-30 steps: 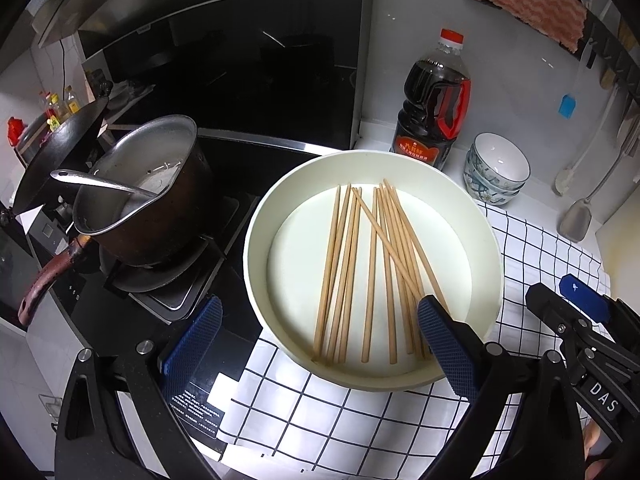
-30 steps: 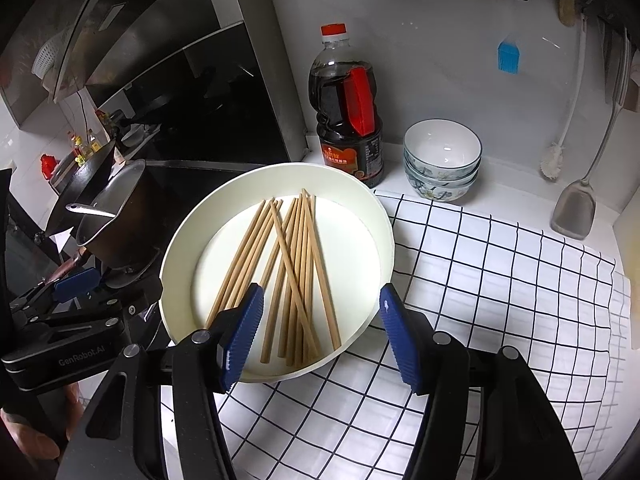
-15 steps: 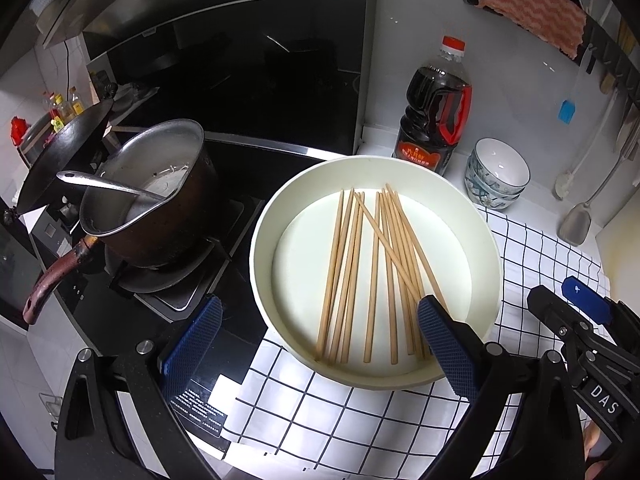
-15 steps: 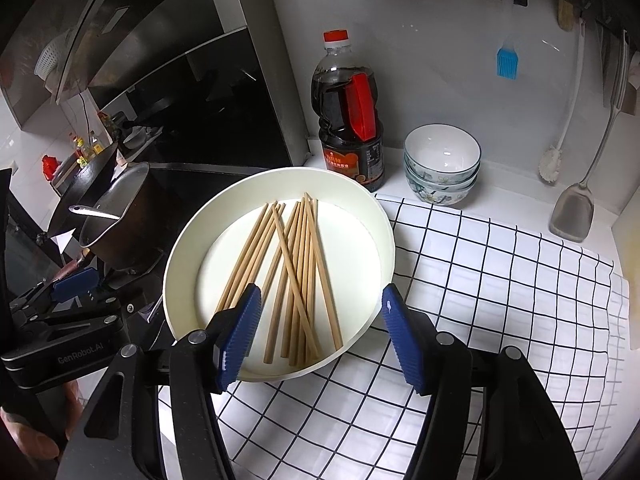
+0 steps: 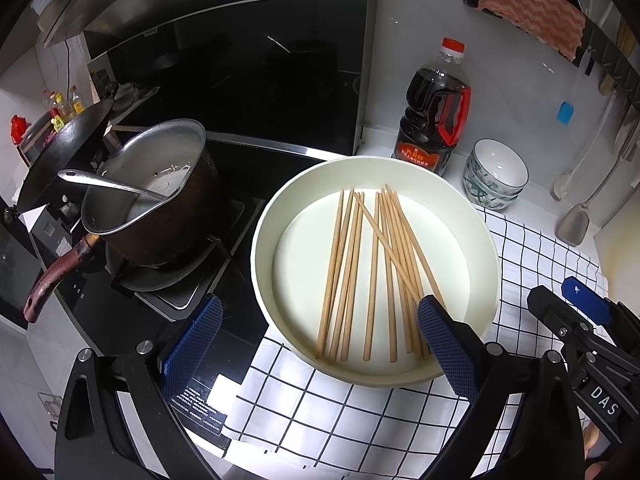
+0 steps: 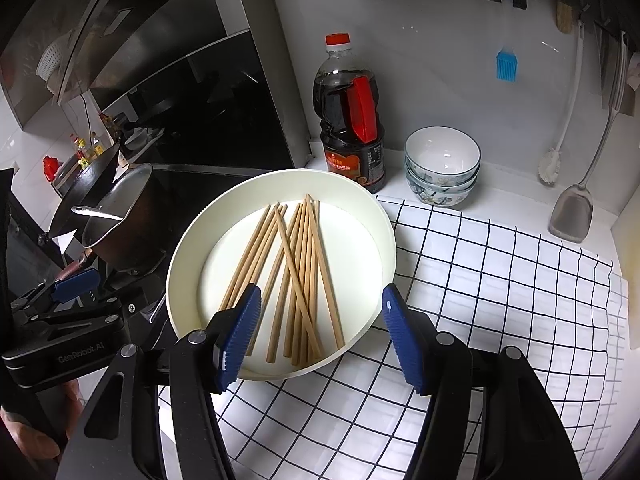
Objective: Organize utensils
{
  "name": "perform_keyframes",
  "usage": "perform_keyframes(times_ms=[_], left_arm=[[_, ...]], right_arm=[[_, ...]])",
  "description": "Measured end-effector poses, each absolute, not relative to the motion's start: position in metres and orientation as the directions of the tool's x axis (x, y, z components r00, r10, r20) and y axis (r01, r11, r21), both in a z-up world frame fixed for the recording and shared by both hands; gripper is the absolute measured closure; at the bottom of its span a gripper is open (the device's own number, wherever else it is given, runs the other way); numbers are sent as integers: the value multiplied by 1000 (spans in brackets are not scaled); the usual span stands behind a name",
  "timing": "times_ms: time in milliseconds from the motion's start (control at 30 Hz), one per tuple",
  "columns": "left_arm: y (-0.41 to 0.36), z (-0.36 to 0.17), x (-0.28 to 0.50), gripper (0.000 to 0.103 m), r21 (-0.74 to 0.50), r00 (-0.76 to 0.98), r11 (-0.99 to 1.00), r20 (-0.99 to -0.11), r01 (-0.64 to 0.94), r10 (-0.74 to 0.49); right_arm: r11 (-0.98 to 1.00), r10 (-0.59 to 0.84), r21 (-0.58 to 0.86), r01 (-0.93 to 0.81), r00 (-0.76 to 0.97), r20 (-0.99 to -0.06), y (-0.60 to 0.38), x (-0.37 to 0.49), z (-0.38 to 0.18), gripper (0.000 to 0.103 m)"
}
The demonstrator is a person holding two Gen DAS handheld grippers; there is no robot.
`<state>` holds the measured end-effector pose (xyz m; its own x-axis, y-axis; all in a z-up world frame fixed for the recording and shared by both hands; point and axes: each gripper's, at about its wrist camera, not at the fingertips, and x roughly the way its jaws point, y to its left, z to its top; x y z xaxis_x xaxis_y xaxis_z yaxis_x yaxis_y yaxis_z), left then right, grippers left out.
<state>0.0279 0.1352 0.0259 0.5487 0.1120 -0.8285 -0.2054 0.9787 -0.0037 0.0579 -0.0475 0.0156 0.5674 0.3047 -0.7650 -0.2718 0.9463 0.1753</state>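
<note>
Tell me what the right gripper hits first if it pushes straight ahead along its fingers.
Probably the loose wooden chopsticks lying in the round white dish; the right gripper stands open over the dish's near edge, though depth is unclear.

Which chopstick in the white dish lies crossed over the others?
The chopstick running diagonally from upper left to lower right across the right-hand bundle in the white dish; the rest lie roughly parallel.

White counter [image 6: 516, 184] along wall, beside black stove [image 5: 120, 308]. Checked cloth [image 6: 480, 280], white with black grid, spread over counter. Cream round tray [image 6: 384, 236] resting on cloth, overhanging stove edge. Dark sauce bottle [image 6: 352, 132] and stacked bowls [image 6: 442, 168] standing on bare counter behind cloth.
</note>
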Motion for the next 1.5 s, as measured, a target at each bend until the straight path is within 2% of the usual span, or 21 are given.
perform_keyframes(times_ms=[767, 1200, 1500], left_arm=[[133, 39, 20, 6, 9, 587, 977, -798, -213, 136], [132, 34, 22, 6, 36, 554, 973, -817, -226, 159], [137, 34, 19, 6, -2, 564, 972, -815, -233, 134]], right_arm=[[944, 313, 178, -278, 581, -751, -46, 52, 21, 41], [944, 313, 178, -279, 581, -751, -45, 50, 21, 41], [942, 316, 176, -286, 578, -753, -43, 49, 21, 41]])
